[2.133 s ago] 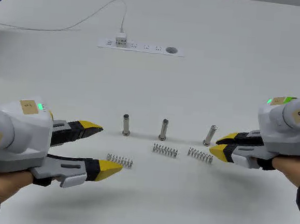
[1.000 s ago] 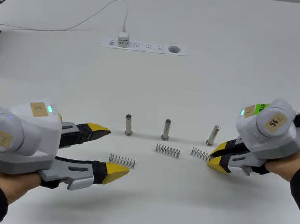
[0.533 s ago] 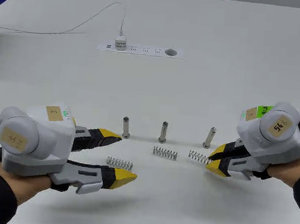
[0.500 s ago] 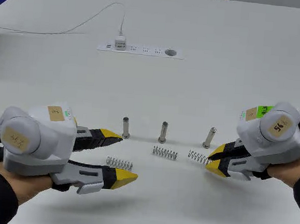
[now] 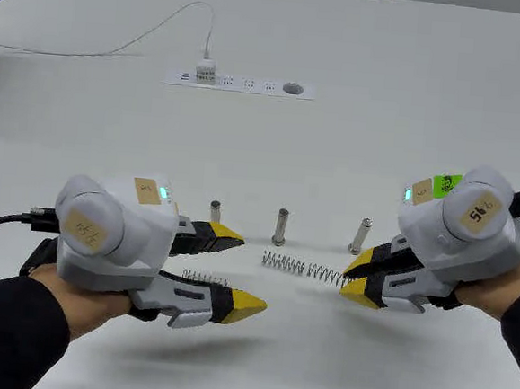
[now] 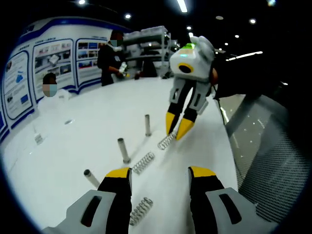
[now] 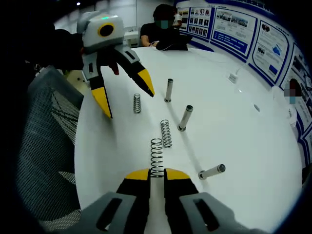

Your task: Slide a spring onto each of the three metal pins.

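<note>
Yellow-tipped right gripper [image 5: 351,276] has moved in and pinched the end of the rightmost thin coiled steel spring [image 5: 326,274], dragging it left, close to the middle coiled spring [image 5: 283,263]. Yellow-tipped left gripper [image 5: 249,270] has advanced, and its spread jaws now straddle the left coiled spring [image 5: 201,278].

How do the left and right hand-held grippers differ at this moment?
The left hand-held gripper has its jaws wide apart; the right hand-held gripper has its jaws pinched together. The left hand-held gripper holds nothing, the leftmost spring lying loose on the table by its jaws; the right hand-held gripper grips one end of the rightmost spring. Both have black, yellow-tipped jaws.
</note>
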